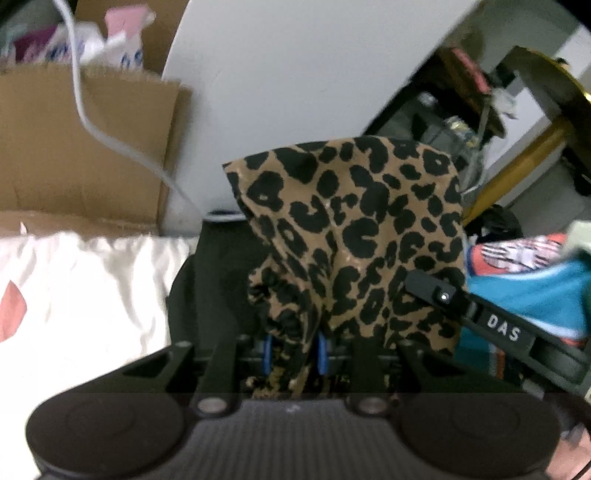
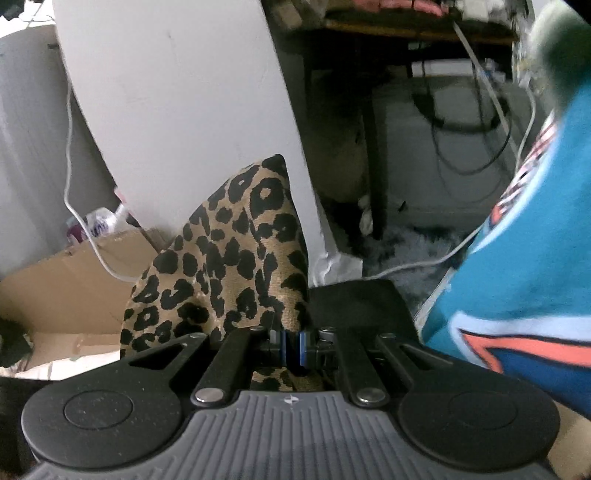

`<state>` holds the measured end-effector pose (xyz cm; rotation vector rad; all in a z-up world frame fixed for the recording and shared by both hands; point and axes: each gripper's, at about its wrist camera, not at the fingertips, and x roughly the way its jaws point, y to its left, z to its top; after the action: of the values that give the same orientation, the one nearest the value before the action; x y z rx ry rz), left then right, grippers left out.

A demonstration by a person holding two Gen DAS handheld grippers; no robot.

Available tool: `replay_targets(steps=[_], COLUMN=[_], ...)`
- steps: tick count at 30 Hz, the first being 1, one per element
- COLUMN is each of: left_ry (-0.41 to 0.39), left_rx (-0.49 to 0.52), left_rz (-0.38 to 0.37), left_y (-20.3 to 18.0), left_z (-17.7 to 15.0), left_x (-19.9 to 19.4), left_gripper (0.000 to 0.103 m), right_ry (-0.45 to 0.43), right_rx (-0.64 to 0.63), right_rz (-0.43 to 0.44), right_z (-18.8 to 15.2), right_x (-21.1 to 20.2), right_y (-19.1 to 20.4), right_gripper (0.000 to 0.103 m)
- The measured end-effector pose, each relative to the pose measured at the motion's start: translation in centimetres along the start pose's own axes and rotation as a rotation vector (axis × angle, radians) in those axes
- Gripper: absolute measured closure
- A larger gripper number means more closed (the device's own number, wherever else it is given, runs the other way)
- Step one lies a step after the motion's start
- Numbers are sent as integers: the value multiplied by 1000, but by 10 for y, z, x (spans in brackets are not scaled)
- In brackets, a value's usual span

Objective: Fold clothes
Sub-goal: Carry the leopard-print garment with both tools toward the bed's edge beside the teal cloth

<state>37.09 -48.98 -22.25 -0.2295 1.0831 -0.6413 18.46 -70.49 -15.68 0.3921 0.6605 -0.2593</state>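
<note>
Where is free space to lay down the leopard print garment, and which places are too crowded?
Both hand-held grippers, left and right, pinch the leopard print garment. The white bedding, between cardboard box and black cloth, looks bare. The teal jersey side is crowded.

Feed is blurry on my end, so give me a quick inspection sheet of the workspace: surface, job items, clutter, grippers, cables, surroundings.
Surface: white quilted bedding at left; work surface under the garment not visible.
Job's things: leopard-print garment, held up bunched; teal printed garment at right.
Clutter: cardboard box holding bags.
Grippers: left gripper and right gripper both have their jaws closed on the leopard-print garment.
Cables: white cable hanging across the box; dark cables under the desk.
Surroundings: white panel, dark desk.
</note>
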Motion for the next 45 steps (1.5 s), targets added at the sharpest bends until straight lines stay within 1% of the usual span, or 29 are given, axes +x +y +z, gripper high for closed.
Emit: replay_targets(steps=[5, 10, 12, 14, 18, 23, 27, 28, 30, 31, 33, 34, 35, 38, 40, 42, 44, 45], left_ry=[42, 63, 71, 73, 67, 61, 54, 55, 58, 58, 52, 36, 19, -20, -52, -68, -74, -71], left_rx=[-14, -64, -62, -39, -29, -69, -106, -108, -106, -110, -112, -103, -94, -69, -29, 24, 73, 88], left_rz=[11, 23, 21, 24, 6, 0, -7, -7, -6, -4, 5, 18, 30, 57, 86, 101, 103, 97], left_y=[15, 33, 38, 40, 46, 56, 60, 60, 60, 61, 64, 65, 67, 68, 63, 55, 46, 41], left_z=[8, 11, 13, 15, 18, 17, 14, 14, 16, 18, 20, 20, 21, 26, 31, 36, 41, 43], left_x=[29, 55, 64, 71, 79, 81, 76, 76, 75, 75, 73, 71, 69, 57, 46, 37, 31, 29], left_gripper=[79, 79, 79, 79, 79, 78, 78, 77, 69, 66, 63, 58, 55, 54, 55, 58, 68, 69], right_ry=[51, 66, 70, 67, 60, 59, 70, 68, 64, 57, 33, 20, 3, -23, -36, -44, -48, -49], right_rx=[17, -20, -15, -14, -12, -18, -52, -56, -63, -61, -55, -52, -45, -29, -28, -46, -67, -74], right_rz=[-9, -30, -44, -52, -70, -90, -111, -116, -127, -130, -141, -147, -143, -121, -98, -80, -69, -63], right_z=[-3, -9, -12, -13, -15, -16, -18, -18, -18, -17, -13, -11, -9, -7, -9, -16, -23, -27], right_x=[36, 63, 74, 82, 98, 119, 133, 134, 135, 133, 125, 121, 116, 100, 89, 76, 65, 60], right_y=[-6, -4, -6, -8, -12, -15, -11, -11, -11, -12, -15, -16, -18, -18, -15, -10, -6, -5], right_gripper=[98, 98, 97, 97, 97, 96, 94, 91, 88, 85, 66, 58, 58, 58, 58, 58, 58, 58])
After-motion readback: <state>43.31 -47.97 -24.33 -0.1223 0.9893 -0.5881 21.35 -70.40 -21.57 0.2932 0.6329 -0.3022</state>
